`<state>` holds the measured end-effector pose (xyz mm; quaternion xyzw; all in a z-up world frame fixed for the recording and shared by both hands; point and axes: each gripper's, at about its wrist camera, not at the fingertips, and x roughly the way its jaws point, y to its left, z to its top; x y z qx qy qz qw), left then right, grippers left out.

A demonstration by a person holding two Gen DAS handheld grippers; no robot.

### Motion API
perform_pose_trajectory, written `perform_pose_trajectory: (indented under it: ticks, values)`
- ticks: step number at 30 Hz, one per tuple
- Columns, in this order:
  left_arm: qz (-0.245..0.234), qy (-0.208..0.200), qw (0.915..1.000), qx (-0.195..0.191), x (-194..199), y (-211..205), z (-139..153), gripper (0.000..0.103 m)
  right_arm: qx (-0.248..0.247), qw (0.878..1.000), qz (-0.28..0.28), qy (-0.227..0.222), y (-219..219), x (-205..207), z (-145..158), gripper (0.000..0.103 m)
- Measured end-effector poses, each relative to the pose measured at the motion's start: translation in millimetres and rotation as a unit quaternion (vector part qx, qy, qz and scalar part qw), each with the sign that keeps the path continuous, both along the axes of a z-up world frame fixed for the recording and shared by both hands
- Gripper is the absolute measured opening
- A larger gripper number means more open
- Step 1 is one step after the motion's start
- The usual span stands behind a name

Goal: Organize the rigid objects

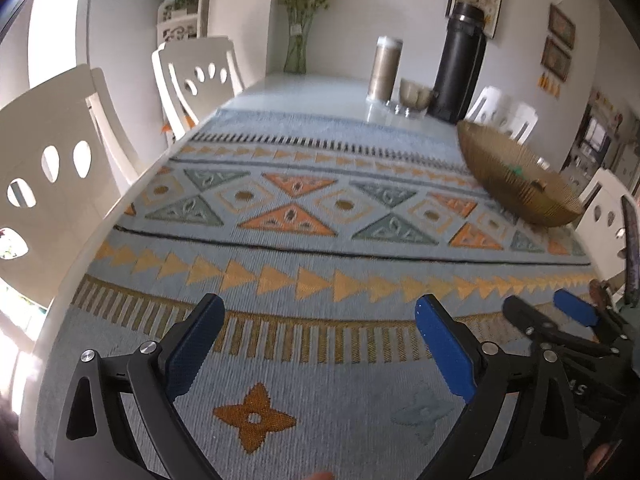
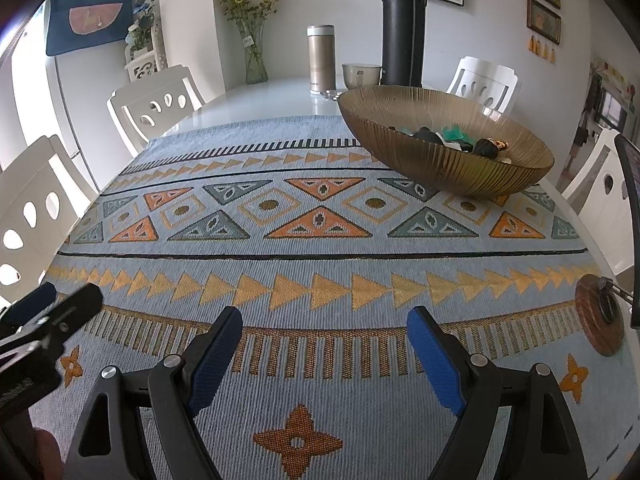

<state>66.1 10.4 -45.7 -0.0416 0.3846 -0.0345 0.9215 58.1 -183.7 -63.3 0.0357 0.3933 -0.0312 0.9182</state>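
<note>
A ribbed amber glass bowl (image 2: pixel 452 172) stands on the patterned cloth (image 2: pixel 320 272) at the far right, holding several small dark, green and white objects (image 2: pixel 486 147). The bowl (image 1: pixel 516 192) also shows at the right of the left wrist view. My right gripper (image 2: pixel 324 320) hovers open over the cloth's near end, nothing between its blue pads. My left gripper (image 1: pixel 320 308) is likewise open and empty over the cloth. Each gripper shows at the edge of the other's view: the right gripper (image 1: pixel 544 312) and the left gripper (image 2: pixel 60 300).
At the table's far end stand a tall black flask (image 2: pixel 403 28), a beige tumbler (image 2: pixel 321 58), a small cup (image 2: pixel 361 75) and a vase of flowers (image 2: pixel 254 56). A round wooden coaster (image 2: pixel 598 316) lies at the right edge. White chairs (image 2: pixel 156 104) surround the table.
</note>
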Motion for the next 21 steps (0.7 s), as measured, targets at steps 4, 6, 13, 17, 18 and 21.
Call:
perform_pose_trajectory:
  ticks: [4, 6, 13, 17, 18, 21]
  values:
    - [-0.003, 0.002, 0.9999, 0.013, 0, -4, -1, 0.096, 0.002, 1.000, 0.001, 0.003, 0, 0, -1, 0.083]
    - [0.000, 0.003, 0.9997, 0.025, 0, -6, -1, 0.096, 0.001, 1.000, 0.002, 0.004, 0, 2, 0, 0.083]
    - [-0.004, -0.012, 0.9982, 0.059, -5, -15, 3, 0.096, 0.003, 1.000, 0.002, 0.007, 0, 2, 0, 0.083]
    - [-0.003, -0.022, 0.9969, 0.075, -6, -19, 5, 0.096, 0.003, 1.000, 0.002, 0.008, 0, 2, 0, 0.083]
    - [-0.001, -0.028, 0.9963, 0.081, -7, -20, 6, 0.096, 0.003, 1.000, 0.002, 0.008, 0, 2, 0, 0.083]
    - [0.002, -0.062, 0.9934, 0.096, -15, -24, 13, 0.096, 0.004, 1.000, 0.002, 0.008, 0, 2, 0, 0.083]
